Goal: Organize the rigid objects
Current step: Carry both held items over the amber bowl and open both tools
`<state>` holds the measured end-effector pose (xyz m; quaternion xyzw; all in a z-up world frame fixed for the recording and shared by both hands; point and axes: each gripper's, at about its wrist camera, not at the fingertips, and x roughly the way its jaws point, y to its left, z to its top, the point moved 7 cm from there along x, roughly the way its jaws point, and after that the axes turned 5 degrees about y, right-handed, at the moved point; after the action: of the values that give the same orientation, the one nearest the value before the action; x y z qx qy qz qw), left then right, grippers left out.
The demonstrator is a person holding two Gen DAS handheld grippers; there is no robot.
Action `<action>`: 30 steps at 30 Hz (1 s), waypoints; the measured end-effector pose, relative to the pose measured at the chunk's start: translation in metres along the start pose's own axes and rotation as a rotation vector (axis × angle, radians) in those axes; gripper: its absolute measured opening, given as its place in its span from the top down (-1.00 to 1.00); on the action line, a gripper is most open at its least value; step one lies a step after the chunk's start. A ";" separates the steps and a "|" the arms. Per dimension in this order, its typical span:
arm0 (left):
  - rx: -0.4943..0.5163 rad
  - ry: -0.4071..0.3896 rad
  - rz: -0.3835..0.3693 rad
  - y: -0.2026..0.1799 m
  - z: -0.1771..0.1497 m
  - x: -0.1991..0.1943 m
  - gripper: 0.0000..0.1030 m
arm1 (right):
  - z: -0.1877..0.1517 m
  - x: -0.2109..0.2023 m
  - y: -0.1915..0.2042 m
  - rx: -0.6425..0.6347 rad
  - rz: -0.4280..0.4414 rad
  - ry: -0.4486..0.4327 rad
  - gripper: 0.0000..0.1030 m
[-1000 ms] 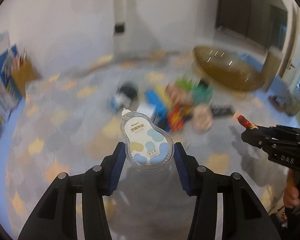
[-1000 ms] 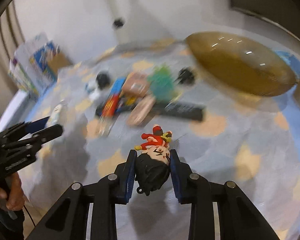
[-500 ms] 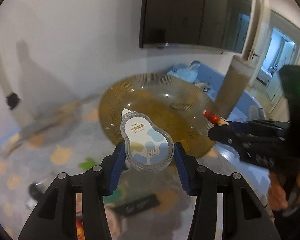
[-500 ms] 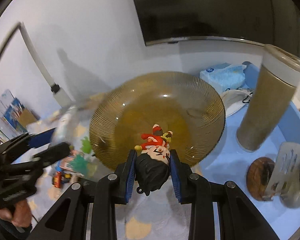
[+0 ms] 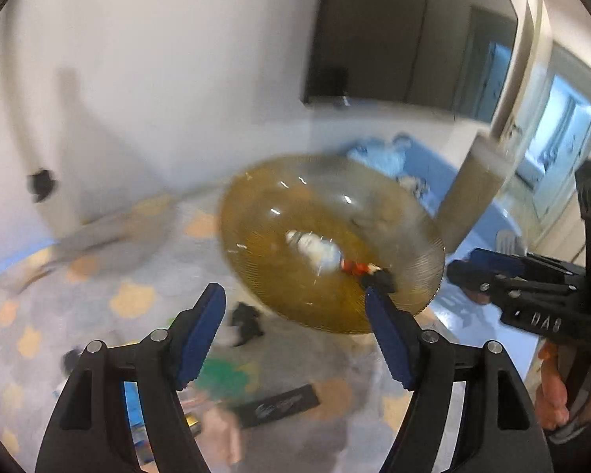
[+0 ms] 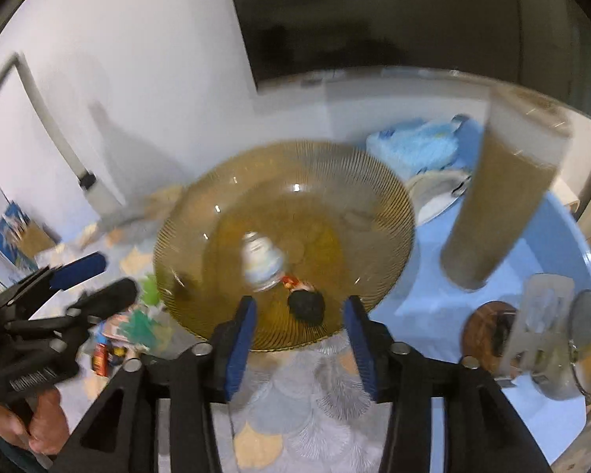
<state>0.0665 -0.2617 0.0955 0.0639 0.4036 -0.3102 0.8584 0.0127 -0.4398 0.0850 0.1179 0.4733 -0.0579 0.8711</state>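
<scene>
Left tongs (image 5: 295,337): standing wide apart at the bottom of the left view, gripping nothing and touching nothing; the blue pads are framing the near rim of the bowl from above.
Right tongs (image 6: 299,335): also spread wide and empty at the bottom centre of the right view, with the figure lying just beyond the gap, clear of both pads.
Figure (image 6: 305,303): lying in the bowl near its front rim, dark head toward the camera, red body pointing at the tape case. It is looking like hard moulded plastic, light and stiff; the round head is likely the best place for a grip, though its curve could slip.
Tape case (image 6: 261,266): a white-and-blue pear-shaped case resting near the bowl's centre, touching or almost touching the figure; blur is hiding which. Probably light, rigid and smooth, best pinched across its flat wide sides.
Bowl (image 6: 378,197): ribbed amber glass filling the middle of both views, holding both items. Probably heavy and breakable, so drops into it should be gentle.
Pile (image 6: 138,327): mixed toys and a dark remote (image 5: 281,404) waiting on the patterned counter at lower left, too blurred to sort by kind.
Tumbler (image 6: 504,205): tall, standing right of the bowl, apart from it.
</scene>
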 end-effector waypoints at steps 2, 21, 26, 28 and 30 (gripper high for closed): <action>-0.032 -0.045 0.027 0.018 -0.004 -0.027 -0.43 | -0.001 -0.018 0.002 0.011 0.011 -0.034 -0.08; -0.190 -0.232 0.343 0.123 -0.129 -0.169 -0.61 | -0.090 -0.034 0.159 -0.149 0.238 -0.093 -0.25; -0.262 -0.134 0.371 0.142 -0.184 -0.108 -0.61 | -0.130 0.014 0.175 -0.137 0.219 -0.070 -0.25; -0.265 -0.091 0.366 0.144 -0.198 -0.086 -0.61 | -0.142 0.029 0.184 -0.190 0.162 -0.084 -0.25; -0.242 -0.078 0.386 0.143 -0.203 -0.073 -0.61 | -0.149 0.036 0.193 -0.248 0.112 -0.099 -0.25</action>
<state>-0.0173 -0.0395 -0.0066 0.0243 0.3846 -0.0916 0.9182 -0.0476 -0.2143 0.0054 0.0325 0.4257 0.0442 0.9032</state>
